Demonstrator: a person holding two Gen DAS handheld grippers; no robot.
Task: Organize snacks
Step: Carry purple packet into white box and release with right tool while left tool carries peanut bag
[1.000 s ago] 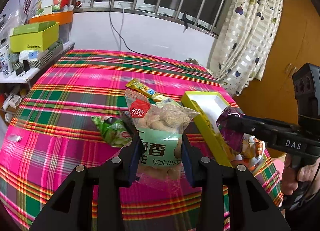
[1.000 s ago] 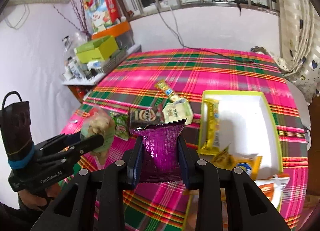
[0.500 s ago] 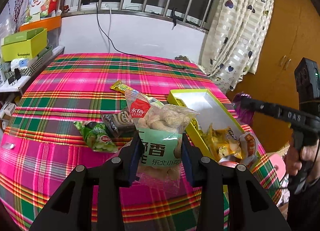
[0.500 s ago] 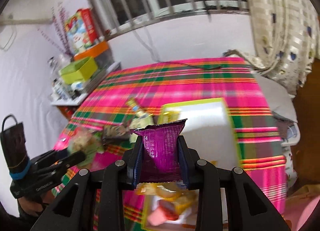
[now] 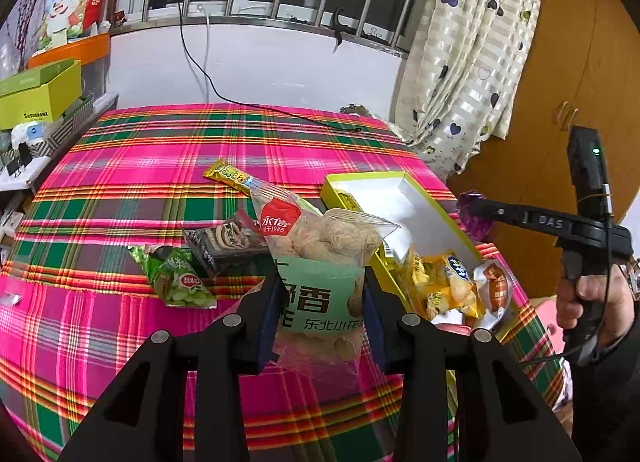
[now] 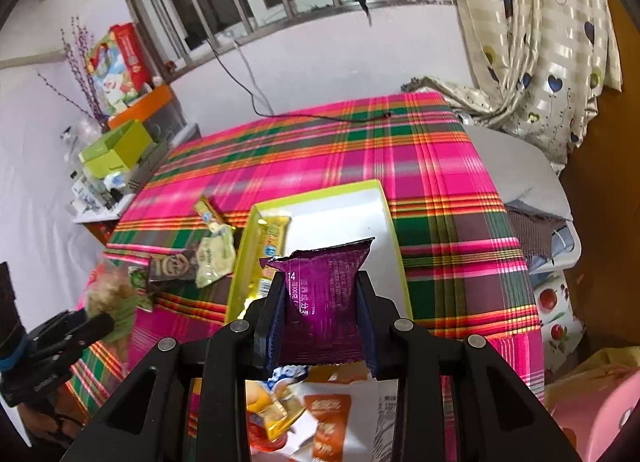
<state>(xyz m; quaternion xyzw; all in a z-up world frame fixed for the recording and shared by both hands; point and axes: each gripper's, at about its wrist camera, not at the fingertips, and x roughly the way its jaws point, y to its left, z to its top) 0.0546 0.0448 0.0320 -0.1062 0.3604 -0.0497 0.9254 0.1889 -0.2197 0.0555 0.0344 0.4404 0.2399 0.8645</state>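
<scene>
Snacks ride in both grippers: left gripper (image 5: 320, 302) pinches a peanut bag (image 5: 320, 258), right gripper (image 6: 322, 326) pinches a purple packet (image 6: 324, 298) above the yellow-rimmed box (image 6: 394, 238), partly filled. Beyond, four packets (image 5: 224, 238) await on the cloth.

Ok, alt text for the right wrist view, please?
The right tongs grip a purple snack packet above a yellow-rimmed white box of snacks on a pink plaid tablecloth. Loose packets lie left of it.

Plaid-clothed table (image 5: 120, 190) under yellow-rimmed box (image 5: 448, 222), green packet (image 5: 180, 282), dark packet (image 5: 224, 240), yellow bar (image 5: 230, 176).
</scene>
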